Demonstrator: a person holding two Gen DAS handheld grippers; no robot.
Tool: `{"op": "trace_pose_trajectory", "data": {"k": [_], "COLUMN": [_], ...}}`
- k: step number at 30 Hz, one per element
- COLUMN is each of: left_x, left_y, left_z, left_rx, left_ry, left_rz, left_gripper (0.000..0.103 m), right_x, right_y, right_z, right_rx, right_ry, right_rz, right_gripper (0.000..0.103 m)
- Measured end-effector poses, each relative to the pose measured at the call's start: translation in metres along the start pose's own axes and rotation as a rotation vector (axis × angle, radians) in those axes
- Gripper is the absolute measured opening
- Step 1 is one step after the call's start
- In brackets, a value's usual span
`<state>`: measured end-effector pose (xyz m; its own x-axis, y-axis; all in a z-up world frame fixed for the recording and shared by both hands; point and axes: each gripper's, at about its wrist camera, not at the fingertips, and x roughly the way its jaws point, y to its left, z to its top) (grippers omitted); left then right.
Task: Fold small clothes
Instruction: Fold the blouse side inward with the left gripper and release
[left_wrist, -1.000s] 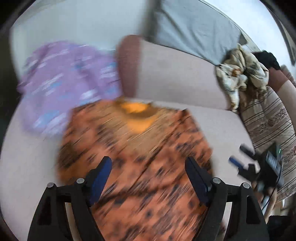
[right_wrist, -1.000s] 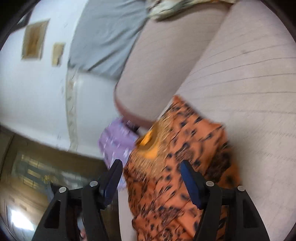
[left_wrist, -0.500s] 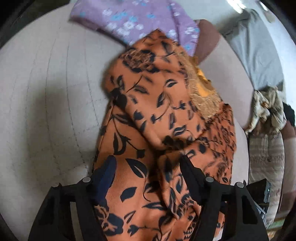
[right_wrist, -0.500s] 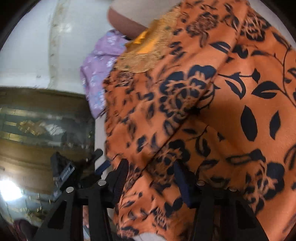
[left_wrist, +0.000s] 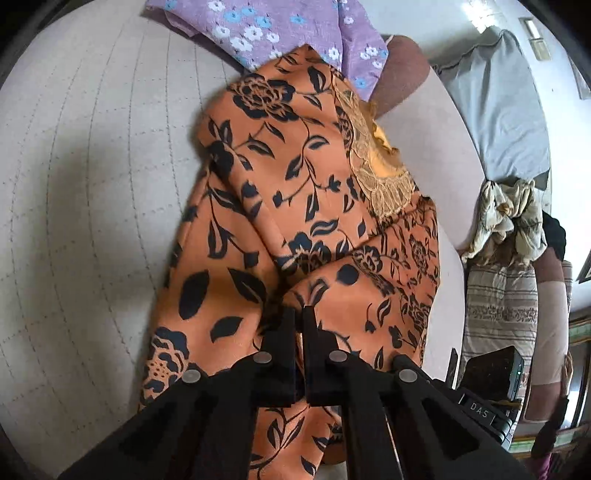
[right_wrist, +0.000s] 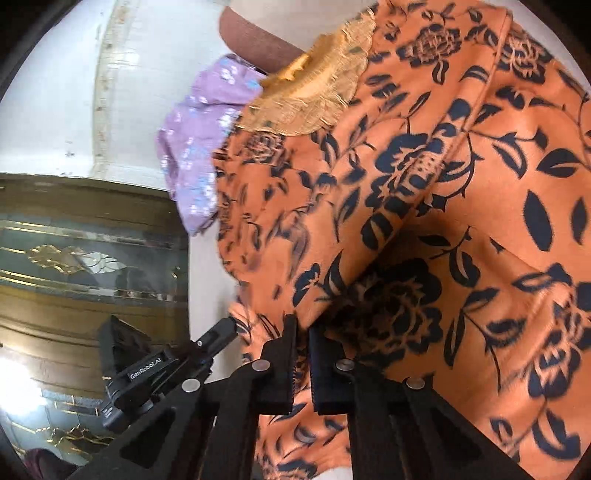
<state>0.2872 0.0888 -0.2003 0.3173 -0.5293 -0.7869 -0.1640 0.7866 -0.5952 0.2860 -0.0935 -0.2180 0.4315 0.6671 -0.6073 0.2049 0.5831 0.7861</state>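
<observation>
An orange garment with a black flower print (left_wrist: 295, 206) lies crumpled on a pale quilted sofa seat (left_wrist: 92, 184). It has a beige lace collar (left_wrist: 384, 188), which also shows in the right wrist view (right_wrist: 310, 99). My left gripper (left_wrist: 299, 314) is shut on a fold of the orange garment near its lower middle. My right gripper (right_wrist: 302, 325) is shut on the orange garment (right_wrist: 461, 206) at its edge. The other gripper's body (right_wrist: 147, 365) shows at the lower left of the right wrist view.
A purple flowered garment (left_wrist: 280, 33) lies beyond the orange one, against the sofa's brown armrest (left_wrist: 402, 70). A grey cloth (left_wrist: 506, 110) drapes the backrest. A crumpled beige cloth (left_wrist: 509, 214) and a striped cushion (left_wrist: 498, 314) lie at the right. A wooden cabinet (right_wrist: 81, 266) stands at left.
Both grippers were open above the orange garment. They came down onto it and shut on its fabric.
</observation>
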Motion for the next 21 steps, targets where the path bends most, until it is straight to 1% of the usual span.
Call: {"op": "trace_pose_trajectory", "data": {"k": [2,3,4,5,6,8,9,10,11,12,13,14,16,18,19,21], "left_x": [0.009,0.014,0.016,0.015,0.012,-0.006,-0.020,-0.028,-0.039,-0.044,-0.050,-0.055,-0.062,-0.062,-0.062,-0.059], "left_y": [0.003,0.003,0.002,0.000,-0.003,-0.010,-0.013,-0.012,-0.010,-0.008,-0.002,0.005,0.021,0.035,0.044,0.058], "left_z": [0.000,-0.001,-0.002,-0.003,-0.004,-0.007,-0.013,-0.017,-0.025,-0.030,-0.038,-0.046,-0.066,-0.081,-0.086,-0.092], "left_rx": [-0.002,0.012,0.019,0.038,0.058,0.122,0.165,0.182,0.200,0.216,0.235,0.242,0.224,0.218,0.198,0.137], "left_ry": [0.009,0.008,0.008,0.011,0.009,-0.027,-0.069,-0.094,-0.140,-0.159,-0.160,-0.152,-0.148,-0.126,-0.108,-0.084], "left_rz": [0.048,0.086,0.098,0.108,0.115,0.126,0.157,0.195,0.261,0.297,0.330,0.346,0.337,0.333,0.328,0.278], "left_gripper": [0.003,0.003,0.003,0.003,0.003,0.021,0.051,0.077,0.080,0.080,0.080,0.080,0.080,0.080,0.080,0.080], "right_x": [0.005,0.012,0.018,0.021,0.021,0.007,-0.006,-0.022,-0.043,-0.064,-0.093,-0.111,-0.142,-0.168,-0.176,-0.181], "right_y": [-0.004,-0.007,-0.010,-0.013,-0.014,-0.011,-0.007,-0.004,-0.002,-0.002,-0.006,-0.010,-0.025,-0.046,-0.062,-0.087], "right_z": [-0.003,-0.003,-0.003,-0.004,-0.005,-0.010,-0.013,-0.017,-0.022,-0.025,-0.030,-0.033,-0.035,-0.038,-0.037,-0.035], "right_rx": [-0.004,-0.027,-0.049,-0.071,-0.083,-0.100,-0.124,-0.143,-0.158,-0.175,-0.198,-0.200,-0.201,-0.193,-0.171,-0.113], "right_ry": [0.025,0.047,0.068,0.078,0.086,0.079,0.061,0.039,0.015,-0.017,-0.076,-0.097,-0.112,-0.148,-0.141,-0.139], "right_rz": [-0.012,-0.036,-0.083,-0.116,-0.119,-0.085,-0.058,-0.036,-0.012,-0.003,-0.013,-0.029,-0.062,-0.174,-0.217,-0.285], "right_gripper": [0.006,0.006,0.006,0.010,0.010,0.010,0.011,0.026,0.053,0.068,0.073,0.073,0.073,0.073,0.073,0.072]}}
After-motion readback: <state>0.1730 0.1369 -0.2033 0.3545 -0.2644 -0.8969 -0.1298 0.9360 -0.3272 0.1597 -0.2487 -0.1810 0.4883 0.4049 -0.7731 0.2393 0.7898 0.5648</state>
